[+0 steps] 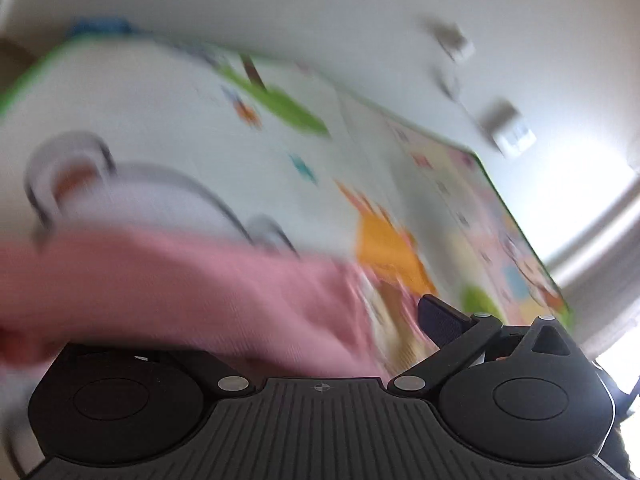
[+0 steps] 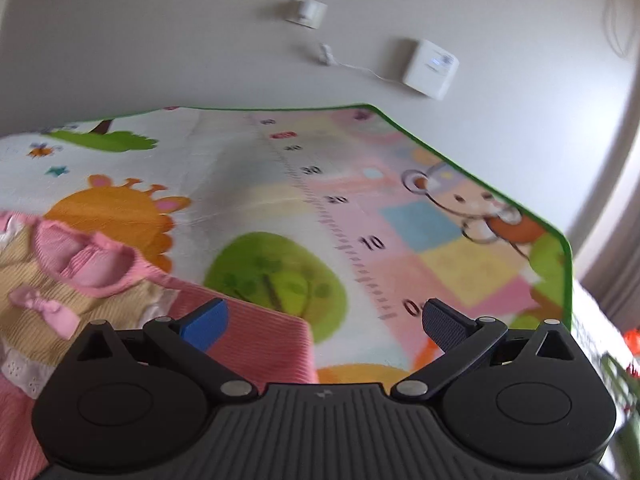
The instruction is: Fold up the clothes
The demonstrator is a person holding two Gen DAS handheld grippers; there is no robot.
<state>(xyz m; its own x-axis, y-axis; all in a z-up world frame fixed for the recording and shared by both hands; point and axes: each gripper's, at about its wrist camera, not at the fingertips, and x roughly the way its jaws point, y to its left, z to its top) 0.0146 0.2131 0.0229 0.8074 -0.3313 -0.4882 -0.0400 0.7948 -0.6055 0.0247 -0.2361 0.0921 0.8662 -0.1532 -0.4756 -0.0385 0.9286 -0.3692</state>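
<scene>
Left hand-held gripper (image 1: 320,320): view badly blurred; only the right-side finger (image 1: 442,322) shows, the other side is buried under pink cloth, so I cannot tell whether it grips the cloth or stands apart.
Pink cloth (image 1: 180,288): draped across the lower left of the left wrist view, right over the gripper's front, covering part of the play mat.
Right hand-held gripper (image 2: 324,318): fingers spread wide, nothing between them; the left finger with its blue pad (image 2: 204,324) sits over the pink ribbed fabric, the right finger (image 2: 444,326) over bare mat.
Garment (image 2: 60,308): a small child's piece in pink ribbed cloth with a yellow-beige front, a pink frilled neckline, a pink bow (image 2: 44,306) and white lace trim; it lies at lower left of the right wrist view, its straight pink edge reaching under the gripper.
Play mat (image 2: 400,220): colourful, green border, cartoon animals, trees, a printed ruler strip; it carries the garment.
Wall (image 2: 160,40): pale, behind the mat, with a white box (image 2: 430,66) and a thin cable.
</scene>
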